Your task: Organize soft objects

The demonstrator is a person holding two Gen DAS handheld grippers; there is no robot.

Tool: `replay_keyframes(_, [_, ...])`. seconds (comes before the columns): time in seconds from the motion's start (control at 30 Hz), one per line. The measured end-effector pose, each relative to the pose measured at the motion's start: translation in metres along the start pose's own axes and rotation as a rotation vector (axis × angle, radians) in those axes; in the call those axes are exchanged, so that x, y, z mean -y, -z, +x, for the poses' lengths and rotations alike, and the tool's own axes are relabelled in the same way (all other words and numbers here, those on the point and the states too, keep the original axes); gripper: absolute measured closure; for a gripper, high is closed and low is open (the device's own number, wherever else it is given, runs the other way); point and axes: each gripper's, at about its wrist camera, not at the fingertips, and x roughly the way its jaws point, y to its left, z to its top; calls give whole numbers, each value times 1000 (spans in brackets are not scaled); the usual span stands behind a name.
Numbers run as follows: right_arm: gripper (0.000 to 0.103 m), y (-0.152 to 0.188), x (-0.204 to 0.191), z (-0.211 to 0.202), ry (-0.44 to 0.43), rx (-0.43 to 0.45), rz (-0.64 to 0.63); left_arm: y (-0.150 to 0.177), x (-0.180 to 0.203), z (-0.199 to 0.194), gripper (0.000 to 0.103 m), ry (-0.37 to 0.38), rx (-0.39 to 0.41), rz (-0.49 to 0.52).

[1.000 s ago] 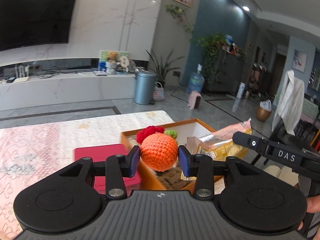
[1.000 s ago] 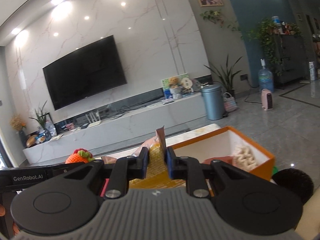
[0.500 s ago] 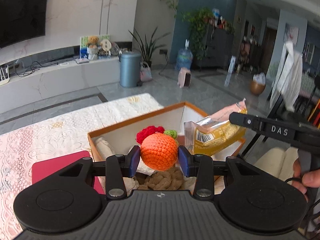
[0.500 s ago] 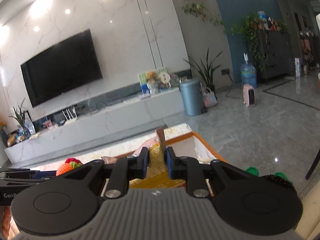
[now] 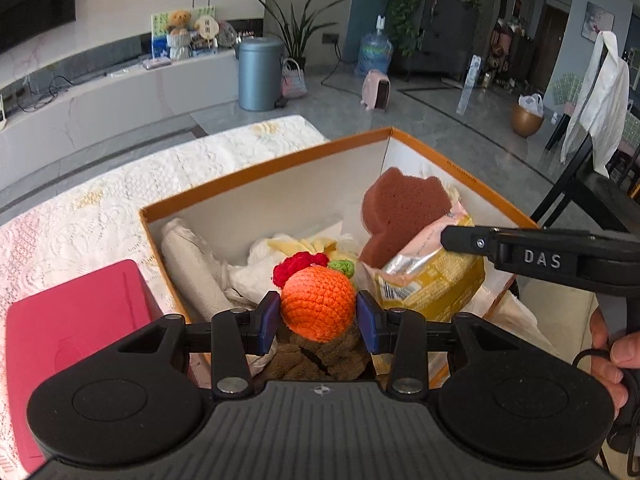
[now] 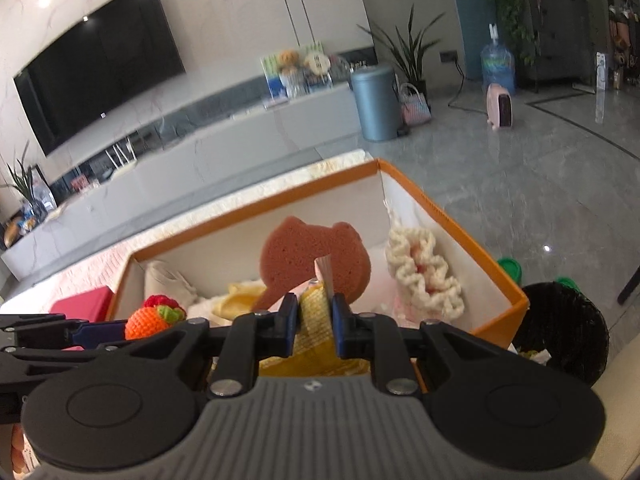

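My left gripper (image 5: 318, 316) is shut on an orange crochet ball (image 5: 318, 307) with a red and green top, held over the near part of the orange box (image 5: 256, 172). The ball also shows in the right wrist view (image 6: 150, 319). My right gripper (image 6: 314, 318) is shut on a yellow snack packet (image 6: 314, 312), held over the box's right side; the packet also shows in the left wrist view (image 5: 432, 280). In the box lie a brown cat-shaped sponge (image 6: 312, 260), a white crochet piece (image 6: 424, 276), pale cloths (image 5: 192, 264) and a brown knitted item (image 5: 320, 354).
The box stands on a table with a pale lace cloth (image 5: 120, 200). A red flat case (image 5: 68, 320) lies left of the box. A black bin (image 6: 560, 332) stands right of the table. Beyond are a TV wall and a grey floor.
Both grippers have tilted down and moved forward over the box with their loads. The box's contents, hidden earlier, have come into view.
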Motion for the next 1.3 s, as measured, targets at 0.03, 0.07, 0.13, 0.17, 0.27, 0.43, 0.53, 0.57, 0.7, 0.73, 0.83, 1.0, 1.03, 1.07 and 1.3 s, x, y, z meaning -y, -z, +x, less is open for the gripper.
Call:
replay_keyframes(0.03, [86,-1,-1,3,12,-8,-9,-1,0,2,56,3,-8,1])
replay_keyframes(0.07, [86,-2,-2,5,22,-13,-12,-1,0,4,56,4,-17,2])
replay_keyframes(0.13, [86,2,-2,9,39,-26,-21,0,0,8,56,3,-41,3])
replay_keyframes(0.17, [85,3,-2,11,44,-31,-23,0,-1,10,56,0,-54,2])
replay_keyframes(0.27, [84,3,1,13,55,-38,-23,2,0,12,56,-23,-96,18])
replay_keyframes(0.43, [71,3,3,4,34,-28,7,1,5,11,51,-54,-126,51])
replay_keyframes(0.53, [64,1,-1,-7,32,2,3,-2,2,5,37,-43,-119,29])
replay_keyframes(0.57, [63,0,-3,-12,29,14,-2,-3,1,1,31,-39,-112,22])
replay_keyframes(0.7, [56,-9,-11,-34,17,59,-9,-6,0,-24,30,-31,-66,12])
replay_keyframes(0.73, [55,-11,-14,-40,15,70,-10,-8,-1,-32,30,-29,-48,6])
replay_keyframes(0.83, [50,-19,-22,-62,2,109,-21,-15,-3,-61,30,-22,24,-17])
replay_keyframes(1.0, [37,-26,-45,-104,-39,184,-60,-18,-6,-123,30,-17,202,-47])
replay_keyframes(1.03, [33,-27,-51,-112,-47,199,-71,-17,-7,-135,29,-15,237,-57])
replay_keyframes(1.07, [31,-27,-56,-120,-55,214,-82,-16,-8,-147,29,-21,270,-63])
replay_keyframes(1.3, [9,-9,-88,-180,-74,317,-160,17,0,-208,14,-149,528,5])
